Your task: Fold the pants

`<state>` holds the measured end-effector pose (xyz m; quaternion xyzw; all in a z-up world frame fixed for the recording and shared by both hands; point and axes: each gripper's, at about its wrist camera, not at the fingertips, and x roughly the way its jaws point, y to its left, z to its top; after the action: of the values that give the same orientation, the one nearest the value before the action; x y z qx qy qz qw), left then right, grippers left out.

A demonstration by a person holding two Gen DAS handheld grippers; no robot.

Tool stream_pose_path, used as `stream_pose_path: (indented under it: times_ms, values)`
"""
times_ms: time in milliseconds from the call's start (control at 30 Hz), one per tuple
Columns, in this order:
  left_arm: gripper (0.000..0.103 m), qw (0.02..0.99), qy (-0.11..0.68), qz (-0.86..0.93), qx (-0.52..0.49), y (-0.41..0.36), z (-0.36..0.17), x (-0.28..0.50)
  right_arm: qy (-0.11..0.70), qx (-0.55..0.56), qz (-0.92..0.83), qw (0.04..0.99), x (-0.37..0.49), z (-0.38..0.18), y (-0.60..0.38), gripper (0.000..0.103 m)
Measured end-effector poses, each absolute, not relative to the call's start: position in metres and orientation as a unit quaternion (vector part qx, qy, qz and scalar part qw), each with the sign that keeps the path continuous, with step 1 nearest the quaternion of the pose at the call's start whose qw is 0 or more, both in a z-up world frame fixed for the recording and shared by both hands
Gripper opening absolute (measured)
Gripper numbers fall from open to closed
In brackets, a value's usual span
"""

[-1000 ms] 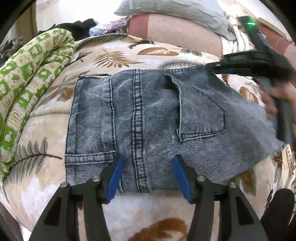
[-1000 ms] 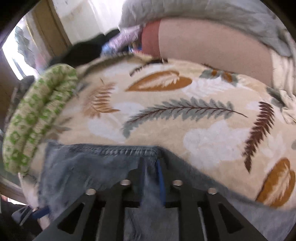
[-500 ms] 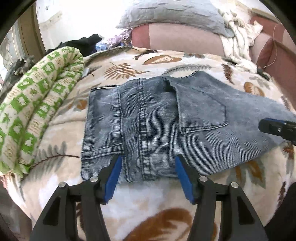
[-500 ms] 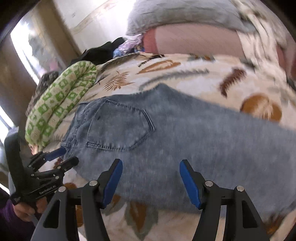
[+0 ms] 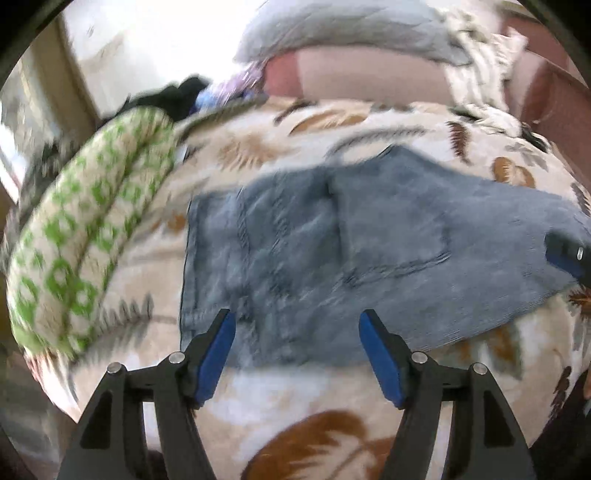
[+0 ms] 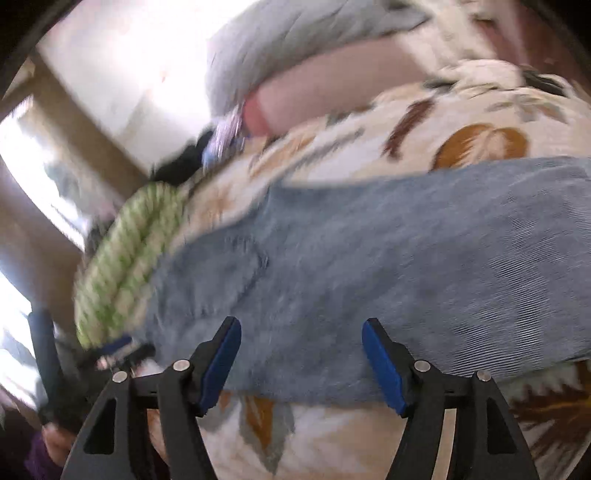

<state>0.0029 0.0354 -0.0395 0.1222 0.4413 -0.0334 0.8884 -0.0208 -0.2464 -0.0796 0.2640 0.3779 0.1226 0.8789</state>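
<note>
The grey-blue jeans lie spread flat on the leaf-print blanket that covers the bed. The left gripper hovers at the jeans' near edge, jaws opening, nothing pressed between the blue pads — denim only lies beyond and beneath the gap. The right gripper hangs over the jeans' near edge too, jaws opening wide, with fabric under them but none clamped.

The left wrist view shows a back pocket and the rolled green-and-white quilt left of the jeans; at the jeans' right edge a tip of the right gripper pokes in. The right wrist view — blurred — shows the left gripper with the hand holding it, left of the jeans. A grey pillow sits beyond the jeans.
</note>
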Motion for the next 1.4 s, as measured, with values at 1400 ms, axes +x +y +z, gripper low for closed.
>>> stream_pose_path:
  times_ms: [1400]
  values:
    - [0.072,0.660,0.508,-0.432,0.345,-0.447,-0.074,0.126,0.140,0.678,-0.069,0.718,-0.152,-0.137,-0.473,0.092]
